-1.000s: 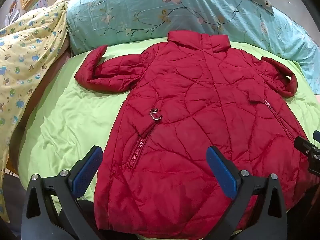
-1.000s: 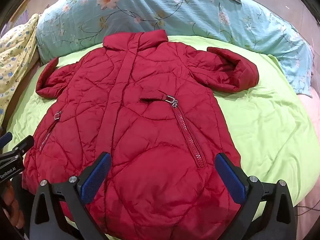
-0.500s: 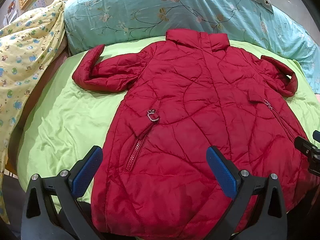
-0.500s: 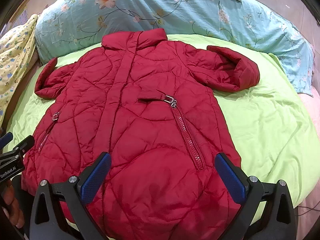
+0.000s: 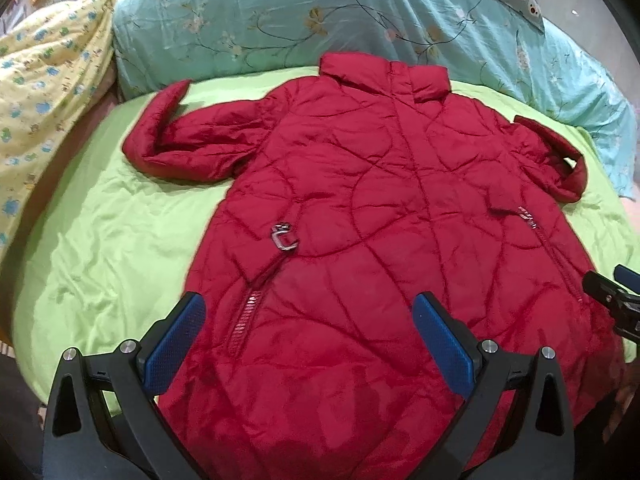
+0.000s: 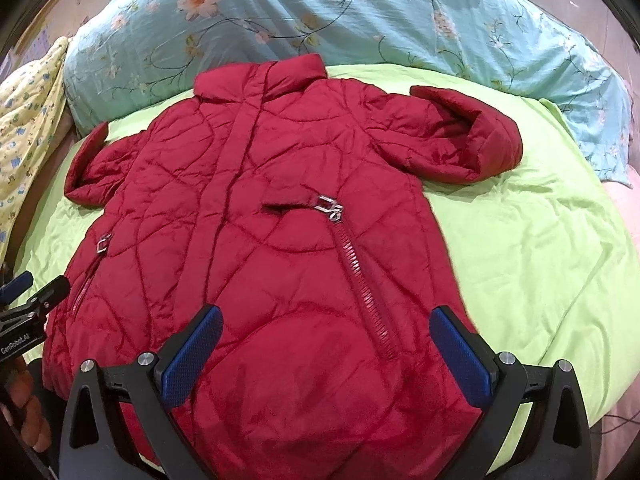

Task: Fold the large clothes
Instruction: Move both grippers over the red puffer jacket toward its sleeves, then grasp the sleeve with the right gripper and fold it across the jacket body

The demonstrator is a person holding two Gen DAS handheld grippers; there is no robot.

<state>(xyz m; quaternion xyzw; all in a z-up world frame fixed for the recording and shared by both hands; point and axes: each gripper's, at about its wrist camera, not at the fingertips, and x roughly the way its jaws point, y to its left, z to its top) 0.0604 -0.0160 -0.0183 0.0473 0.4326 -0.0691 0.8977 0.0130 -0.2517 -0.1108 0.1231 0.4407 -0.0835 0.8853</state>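
Coat [image 5: 392,240] spread front-up on the bed [image 5: 100,240], unfolded. Collar toward the pillows [image 5: 280,20], hem toward the tongs; long axis straight away from the cameras. Sleeves out to each side, cuffs turned back. Slightly larger and further right in the left view than a second ago, so probably just a small shift, no fold begun. Left tongs [image 5: 308,340] wide, holding nothing, above the hem. Right tongs [image 6: 328,352] likewise wide and bare.
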